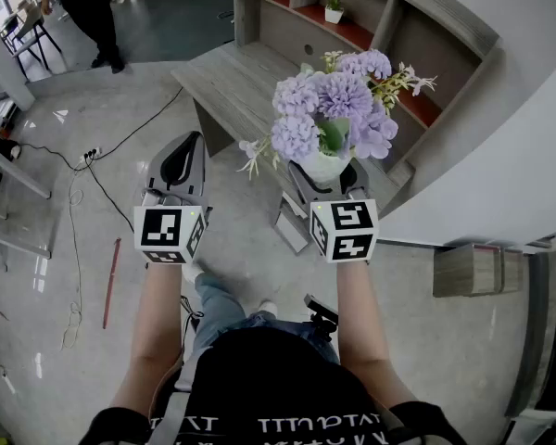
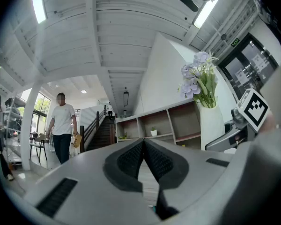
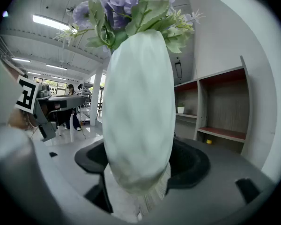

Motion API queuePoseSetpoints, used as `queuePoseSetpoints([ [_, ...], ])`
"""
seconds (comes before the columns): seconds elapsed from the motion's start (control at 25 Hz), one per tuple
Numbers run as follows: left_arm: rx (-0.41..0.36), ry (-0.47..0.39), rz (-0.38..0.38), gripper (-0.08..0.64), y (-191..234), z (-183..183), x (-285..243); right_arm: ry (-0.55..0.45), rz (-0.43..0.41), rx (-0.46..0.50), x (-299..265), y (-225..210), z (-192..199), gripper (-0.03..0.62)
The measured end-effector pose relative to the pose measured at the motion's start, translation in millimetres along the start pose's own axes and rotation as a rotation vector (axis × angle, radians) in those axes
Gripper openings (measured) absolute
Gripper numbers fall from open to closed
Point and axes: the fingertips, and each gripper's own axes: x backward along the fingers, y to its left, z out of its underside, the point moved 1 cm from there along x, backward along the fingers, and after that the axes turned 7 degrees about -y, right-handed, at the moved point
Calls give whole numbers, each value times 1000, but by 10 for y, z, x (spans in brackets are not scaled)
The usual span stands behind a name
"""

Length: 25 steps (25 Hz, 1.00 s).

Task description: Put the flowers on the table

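Right tool (image 3: 140,165): I have its jaws clamped on the lower part of a white vase (image 3: 138,102), which stands upright between them.
Flowers (image 1: 338,109): a purple bunch with green leaves, sitting in the vase and carried in the right tool. From my head view they show over the near end of the bench.
Left tool (image 2: 144,143): jaws pressed together with nothing between them, held beside the right one and apart from it.
Bench (image 1: 227,82): long, grey wood grain, bare top, running away from me toward the wall shelves.
Shelves (image 1: 371,40): grey frames with red boards. A small potted plant (image 1: 334,9) stands on one.
Floor (image 1: 56,267): glossy pale grey, with black cables (image 1: 120,142) trailing across it.
Room: white beamed ceiling with strip lights, a staircase (image 2: 94,131) at the back, and a person (image 2: 62,125) standing well off.
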Motion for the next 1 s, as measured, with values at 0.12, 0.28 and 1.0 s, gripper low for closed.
queuePoseSetpoints([
  [0.12,7,-5,-13,11,9,-14,-7,7,-2,7,19,-14,17,373],
  [0.28,17,-5,-24,11,4,-2,-37,16,-3,9,24,-50,28,373],
  [1.0,33,-29,-24,11,152,15,-82,12,6,2,10,-23,17,373],
])
